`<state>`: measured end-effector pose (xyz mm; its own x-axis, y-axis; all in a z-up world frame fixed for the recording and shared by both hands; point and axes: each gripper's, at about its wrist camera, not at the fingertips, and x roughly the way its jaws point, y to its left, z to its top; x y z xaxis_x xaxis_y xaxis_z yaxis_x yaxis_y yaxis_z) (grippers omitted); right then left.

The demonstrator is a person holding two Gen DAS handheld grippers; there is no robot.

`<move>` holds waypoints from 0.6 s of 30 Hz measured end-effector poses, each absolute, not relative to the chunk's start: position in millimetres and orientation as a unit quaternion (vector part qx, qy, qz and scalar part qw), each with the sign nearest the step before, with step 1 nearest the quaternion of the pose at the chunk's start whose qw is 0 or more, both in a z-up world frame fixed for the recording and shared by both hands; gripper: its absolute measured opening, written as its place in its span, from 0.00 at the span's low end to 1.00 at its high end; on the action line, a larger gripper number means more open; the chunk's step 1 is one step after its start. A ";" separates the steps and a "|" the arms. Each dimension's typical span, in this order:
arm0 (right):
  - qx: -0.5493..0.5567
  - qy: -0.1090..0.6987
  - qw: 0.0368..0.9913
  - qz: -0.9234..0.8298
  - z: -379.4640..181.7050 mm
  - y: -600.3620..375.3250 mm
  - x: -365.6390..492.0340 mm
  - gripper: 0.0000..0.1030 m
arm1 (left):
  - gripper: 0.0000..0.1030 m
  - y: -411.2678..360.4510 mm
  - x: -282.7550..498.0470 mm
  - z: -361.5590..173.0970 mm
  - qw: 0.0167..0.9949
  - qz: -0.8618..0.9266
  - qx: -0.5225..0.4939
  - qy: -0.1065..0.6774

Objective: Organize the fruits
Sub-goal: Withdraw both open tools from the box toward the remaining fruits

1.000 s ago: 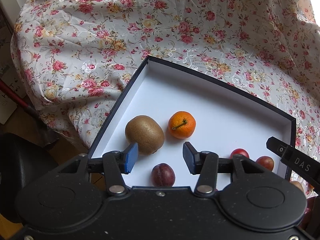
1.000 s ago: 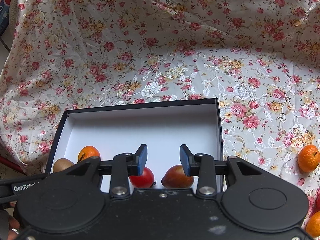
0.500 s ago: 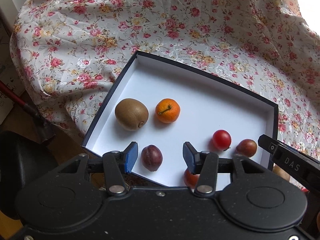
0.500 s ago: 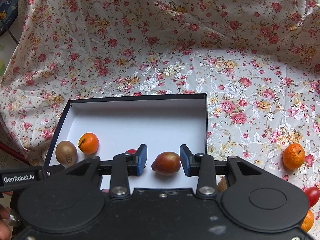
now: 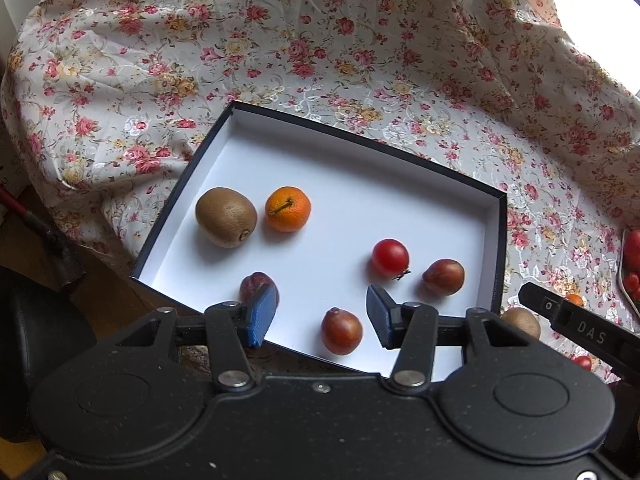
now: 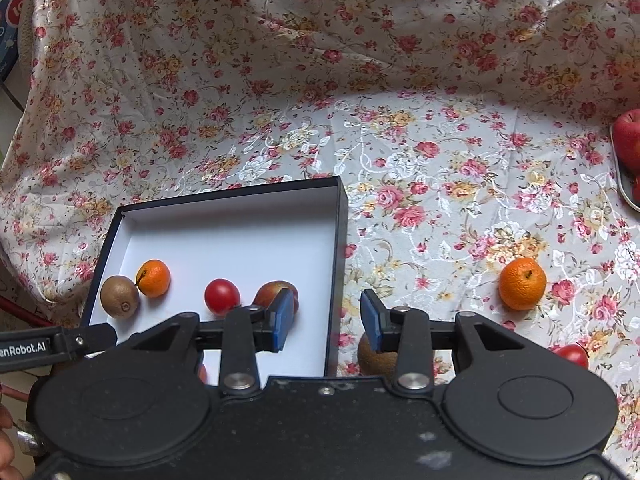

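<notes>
A black box with a white floor (image 5: 360,184) (image 6: 224,236) lies on the flowered cloth. In it lie a kiwi (image 5: 225,217) (image 6: 119,296), a mandarin (image 5: 288,209) (image 6: 153,278), a red tomato (image 5: 390,258) (image 6: 221,296), a dark plum (image 5: 256,285) and two reddish-brown fruits (image 5: 443,277) (image 5: 341,330). My left gripper (image 5: 322,316) is open above the box's near edge, holding nothing. My right gripper (image 6: 325,321) is open over the box's right wall, also holding nothing. Loose on the cloth are a mandarin (image 6: 522,283), a kiwi (image 6: 374,354) and a tomato (image 6: 573,355).
A metal tray with red apples (image 6: 628,136) sits at the far right edge. The cloth rises in folds behind the box. To the left the cloth drops off toward a wooden floor and a red-handled tool (image 5: 36,220). A hand (image 6: 8,452) shows at the lower left.
Both grippers have drawn back and up from the box, so more of it and its fruit shows. The right gripper has shifted right toward the loose fruit. Both stayed open.
</notes>
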<state>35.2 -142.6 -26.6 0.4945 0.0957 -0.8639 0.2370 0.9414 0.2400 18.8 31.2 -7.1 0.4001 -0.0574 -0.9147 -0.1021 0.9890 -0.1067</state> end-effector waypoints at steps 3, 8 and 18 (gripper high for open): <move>0.175 0.506 0.843 -0.053 -26.3 -155.2 28.0 0.39 | 0.55 21.2 19.2 -7.9 0.833 -0.004 -0.080 0.547; 0.178 0.514 0.836 -0.078 -24.5 -175.0 14.7 0.39 | 0.55 0.8 18.6 -9.1 0.832 -0.034 -0.075 0.549; 0.204 0.517 0.822 -0.123 -21.7 -226.6 -21.2 0.40 | 0.55 -35.9 22.4 -18.3 0.816 -0.058 -0.090 0.568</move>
<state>-21.2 -226.6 -21.7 0.4355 0.0080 -0.9002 0.4131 0.8867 0.2077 22.4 -35.9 -18.3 0.3479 -0.1974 -0.9165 -0.0074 0.9770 -0.2133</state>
